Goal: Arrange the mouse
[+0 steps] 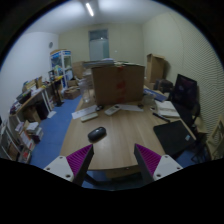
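Observation:
A black computer mouse (pixel 96 133) lies on the wooden table (pixel 120 135), a little ahead of my left finger. My gripper (pixel 114 158) hovers over the table's near edge, with the purple pads (pixel 83 160) spread wide apart. The fingers are open and hold nothing. The mouse is beyond the fingertips, not between them.
A large cardboard box (pixel 117 83) stands at the table's far end, with papers (pixel 88 113) in front of it. A black office chair (pixel 183 100) is at the right. Cluttered shelves (pixel 28 110) line the left wall over a blue floor.

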`<state>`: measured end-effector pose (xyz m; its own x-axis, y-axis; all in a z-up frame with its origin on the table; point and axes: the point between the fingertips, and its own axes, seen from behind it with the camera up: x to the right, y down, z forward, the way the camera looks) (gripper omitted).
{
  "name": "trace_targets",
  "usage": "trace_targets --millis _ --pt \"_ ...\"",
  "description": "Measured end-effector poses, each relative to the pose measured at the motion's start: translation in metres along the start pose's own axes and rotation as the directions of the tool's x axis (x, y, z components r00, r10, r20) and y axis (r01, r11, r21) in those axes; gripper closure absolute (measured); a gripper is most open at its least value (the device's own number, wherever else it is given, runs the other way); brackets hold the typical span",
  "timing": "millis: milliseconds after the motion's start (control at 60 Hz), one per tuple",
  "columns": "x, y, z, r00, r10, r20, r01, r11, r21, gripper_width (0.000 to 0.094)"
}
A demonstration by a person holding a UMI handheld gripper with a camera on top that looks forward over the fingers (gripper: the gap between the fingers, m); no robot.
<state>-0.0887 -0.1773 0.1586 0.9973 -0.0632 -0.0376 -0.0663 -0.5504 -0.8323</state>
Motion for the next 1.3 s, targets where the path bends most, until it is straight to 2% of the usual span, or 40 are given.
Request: trace_targets --millis 133,183,383,467,583,600,617,767,917,933,950,983,1067,1083,1150,1300 --pt "-0.032 0.009 0.018 0.996 -0.006 0.085 0.006 1.000 -0.006 0.0089" --pt "-0.024 0.015 0.049 0.992 -0.007 0.129 0.010 1.000 -0.023 0.0095" --pt "-0.080 0.052 0.107 0.955 -0.062 0.290 0.087 0.994 -0.073 0.0096" --pt "-0.090 0.072 0.136 0.945 -0.082 0.317 0.125 0.985 -0.117 0.0095" --pt "-0.096 0.090 0.175 0.945 -0.072 0.320 0.135 0.975 -0.179 0.0088" --pt "-0.096 0.084 0.181 0.946 -0.073 0.316 0.129 0.978 -0.162 0.0042" --pt "-0.098 0.078 0.188 0.946 -0.074 0.316 0.126 0.981 -0.147 0.0120" --pt "-0.106 0.053 0.231 0.956 -0.064 0.285 0.106 0.985 -0.133 0.0132" --pt "-0.107 0.036 0.266 0.973 -0.150 0.173 0.171 0.979 -0.111 0.0150" --pt "-0.107 0.035 0.271 0.973 -0.161 0.165 0.180 0.978 -0.105 0.0118" --pt "-0.110 0.032 0.274 0.975 -0.159 0.157 0.175 0.980 -0.096 0.0171" --pt "-0.111 0.028 0.278 0.982 -0.134 0.134 0.147 0.985 -0.090 0.0168" --pt "-0.112 0.021 0.288 0.989 -0.110 0.094 0.118 0.990 -0.075 0.0257" --pt "-0.111 0.021 0.288 0.990 -0.105 0.090 0.112 0.991 -0.076 0.0249" --pt "-0.108 0.018 0.292 0.994 -0.087 0.063 0.092 0.992 -0.081 0.0443" --pt "-0.107 0.021 0.294 0.993 -0.089 0.072 0.100 0.982 -0.163 0.0528"
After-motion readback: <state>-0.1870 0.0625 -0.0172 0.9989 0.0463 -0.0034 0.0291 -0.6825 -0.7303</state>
